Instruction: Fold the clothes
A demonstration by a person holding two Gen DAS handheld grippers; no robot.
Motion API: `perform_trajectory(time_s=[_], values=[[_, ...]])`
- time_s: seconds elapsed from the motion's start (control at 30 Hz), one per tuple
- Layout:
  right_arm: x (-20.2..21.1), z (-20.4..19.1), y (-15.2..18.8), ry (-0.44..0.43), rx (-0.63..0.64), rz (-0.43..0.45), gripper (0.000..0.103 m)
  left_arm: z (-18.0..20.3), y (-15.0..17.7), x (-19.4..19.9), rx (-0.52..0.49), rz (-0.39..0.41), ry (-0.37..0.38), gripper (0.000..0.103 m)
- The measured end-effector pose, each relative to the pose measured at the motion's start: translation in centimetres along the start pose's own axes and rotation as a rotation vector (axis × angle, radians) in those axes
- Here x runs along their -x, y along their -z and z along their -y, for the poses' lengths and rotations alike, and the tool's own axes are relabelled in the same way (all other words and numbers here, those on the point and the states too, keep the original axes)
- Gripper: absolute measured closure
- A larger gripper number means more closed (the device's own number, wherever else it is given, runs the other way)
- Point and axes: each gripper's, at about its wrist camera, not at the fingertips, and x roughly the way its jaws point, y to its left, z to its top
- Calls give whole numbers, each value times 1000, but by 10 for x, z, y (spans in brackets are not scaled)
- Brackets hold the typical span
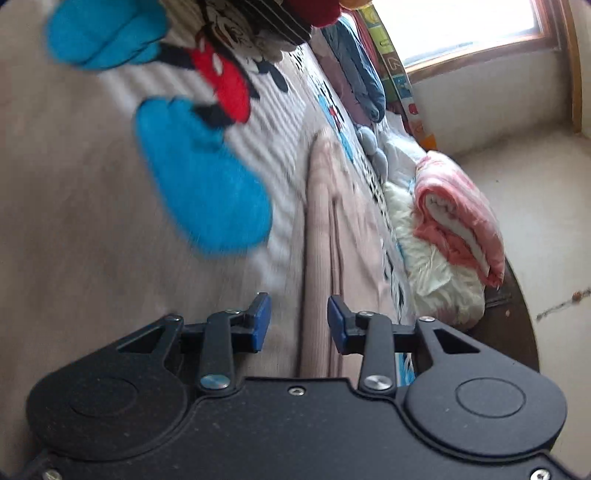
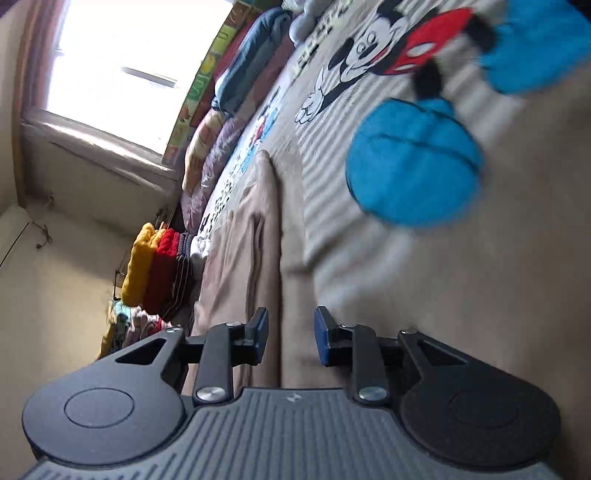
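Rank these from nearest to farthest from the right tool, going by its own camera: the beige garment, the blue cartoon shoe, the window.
1. Beige garment, just ahead of the right tool.
2. Blue cartoon shoe, farther, to the right.
3. Window, farthest, upper left.

Both cams sat right behind their own fingers, low and close over the bed, rolled sideways. Left wrist cam looked along the bedspread (image 1: 74,206) toward the window (image 1: 469,29), w/ a folded pink blanket (image 1: 458,218) at right. Right wrist cam faced the same window (image 2: 122,62), stacked clothes (image 2: 159,273) at left. Both shared the beige garment (image 1: 325,236) (image 2: 255,236) and cartoon print.
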Motion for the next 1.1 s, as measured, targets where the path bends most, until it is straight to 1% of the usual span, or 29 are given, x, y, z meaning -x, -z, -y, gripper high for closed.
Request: perform_trajectory(time_s=[0.03, 0.07, 0.17, 0.27, 0.3, 0.33, 0.37, 0.4, 0.43, 0.47, 0.5, 0.57, 0.63, 0.67, 0.7, 0.73, 0.8, 0.87, 1.03, 1.07, 1.1], values=[[7, -1, 9, 2, 13, 5, 76, 3, 9, 5, -22, -5, -16, 67], [14, -3, 19, 8, 39, 9, 76, 6, 18, 9, -69, -2, -35, 67], [35, -12, 45, 44, 169, 14, 74, 16, 53, 13, -340, 19, -115, 67], [56, -24, 70, 110, 356, 4, 74, 26, 87, 18, -610, 41, -195, 64], [58, -32, 75, 144, 438, -5, 70, 29, 99, 19, -701, 48, -222, 61], [58, -44, 82, 186, 551, -15, 67, 32, 110, 21, -791, 55, -249, 57], [58, -55, 93, 231, 687, -30, 58, 35, 122, 22, -881, 63, -275, 51], [59, -65, 105, 275, 824, -45, 51, 39, 134, 24, -971, 70, -302, 51], [58, -72, 121, 320, 970, -58, 47, 42, 145, 25, -1062, 77, -328, 50], [56, -79, 139, 367, 1128, -66, 45, 45, 157, 27, -1152, 85, -355, 46], [57, -81, 154, 397, 1247, -59, 45, 49, 168, 28, -1242, 92, -381, 44], [62, -82, 175, 435, 1406, -22, 45, 55, 191, 31, -1423, 107, -434, 44], [58, -83, 189, 477, 1549, 9, 43, 55, 205, 24, -1596, 140, -476, 40], [55, -83, 195, 495, 1620, 24, 43, 53, 206, 19, -1658, 164, -488, 35], [51, -83, 200, 506, 1688, 38, 43, 51, 205, 15, -1710, 184, -489, 30], [45, -83, 202, 511, 1740, 51, 43, 49, 202, 12, -1750, 198, -478, 29], [38, -84, 202, 504, 1821, 78, 40, 49, 194, 6, -1823, 208, -432, 28], [32, -85, 201, 488, 1892, 102, 39, 48, 193, 3, -1925, 216, -386, 28], [32, -85, 201, 410, 2099, 170, 37, 40, 190, 6, -2153, 265, -289, 28], [33, -85, 202, 387, 2147, 196, 37, 39, 189, 7, -2189, 272, -268, 28], [35, -85, 203, 363, 2194, 223, 36, 38, 186, 5, -2204, 270, -246, 28]])
